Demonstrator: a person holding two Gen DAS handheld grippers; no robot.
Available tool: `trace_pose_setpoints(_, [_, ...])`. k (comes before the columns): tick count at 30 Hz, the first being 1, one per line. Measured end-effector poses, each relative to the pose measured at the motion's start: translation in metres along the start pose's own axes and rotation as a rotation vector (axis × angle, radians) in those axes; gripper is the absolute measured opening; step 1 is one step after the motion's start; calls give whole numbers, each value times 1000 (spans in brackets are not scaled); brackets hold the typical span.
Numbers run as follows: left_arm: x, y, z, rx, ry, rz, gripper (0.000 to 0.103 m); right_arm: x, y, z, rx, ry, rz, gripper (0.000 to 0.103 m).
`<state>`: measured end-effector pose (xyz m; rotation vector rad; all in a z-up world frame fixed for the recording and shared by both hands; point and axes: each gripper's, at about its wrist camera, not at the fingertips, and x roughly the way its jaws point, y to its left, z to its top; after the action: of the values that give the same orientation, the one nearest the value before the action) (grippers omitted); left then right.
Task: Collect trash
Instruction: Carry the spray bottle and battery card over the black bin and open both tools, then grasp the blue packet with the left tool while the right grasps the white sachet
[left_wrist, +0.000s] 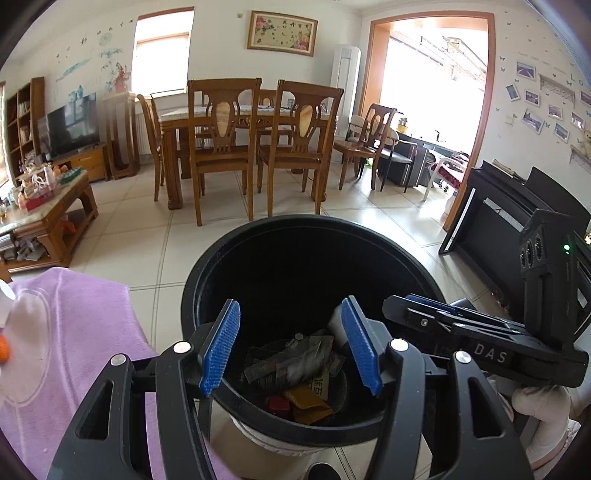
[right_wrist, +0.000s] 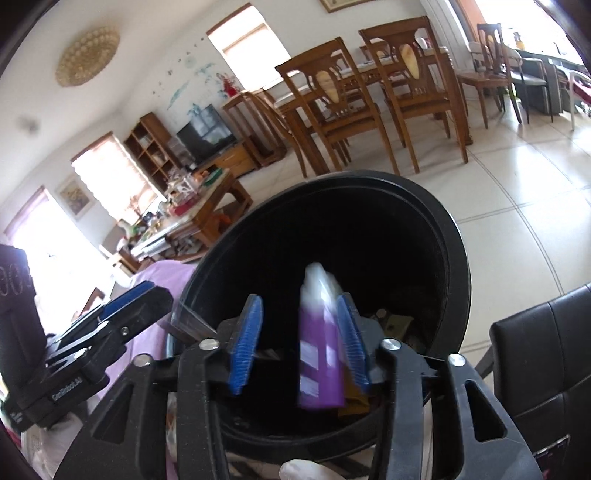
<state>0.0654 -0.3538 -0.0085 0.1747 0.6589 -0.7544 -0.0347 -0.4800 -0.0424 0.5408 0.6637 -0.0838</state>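
Only rightward, blurred purple packet (right_wrist: 319, 354).

"DAS" stands in white letters on the right tongs (left_wrist: 417, 314); "GenRobot.AI" runs along the body of the left tongs (right_wrist: 122, 299)

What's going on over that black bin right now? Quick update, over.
Both grippers over black bin. Left gripper open, empty. Right gripper open, blurred purple packet against one finger, apparently dropping. Trash already inside. Nothing blocking.

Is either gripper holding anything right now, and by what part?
Neither grips: left gripper is open, empty. Right gripper is open; the purple packet, blurred, lies against one finger over the bin.
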Motion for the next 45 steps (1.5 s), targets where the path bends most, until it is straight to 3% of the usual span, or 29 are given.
trace_pose_setpoints(2, [-10, 1, -1, 3, -23, 11, 75, -3, 6, 0, -9, -6, -9, 48])
trace_pose_setpoints(7, [-43, 2, -12, 20, -74, 39, 87, -5, 26, -3, -31, -9, -10, 50])
trace_pose_setpoints(12, [-78, 33, -22, -16, -98, 77, 87, 6, 67, -7, -82, 6, 24, 50])
trace_pose_setpoints(17, [-119, 102, -34, -117, -131, 180, 87, 28, 130, -15, -152, 29, 76, 56])
trace_pose_setpoints(25, [-179, 266, -65, -426, -154, 398, 87, 76, 253, -29, -315, 93, 175, 56])
trace_pose_setpoints(28, [-179, 317, -69, -505, -135, 416, 85, 102, 310, -35, -411, 126, 221, 56])
trace_pose_setpoints(31, [-159, 366, -75, -607, -49, 362, 60, 128, 360, -45, -516, 153, 246, 56])
trace_pose_setpoints(36, [-140, 403, -89, -691, -19, 255, 45, 176, 433, -60, -679, 202, 258, 56])
trace_pose_setpoints(38, [-138, 405, -94, -711, -36, 220, 27, 191, 449, -68, -743, 210, 255, 56])
trace_pose_setpoints(45, [-143, 409, -105, -733, -66, 158, 16, 259, 508, -87, -913, 244, 225, 56])
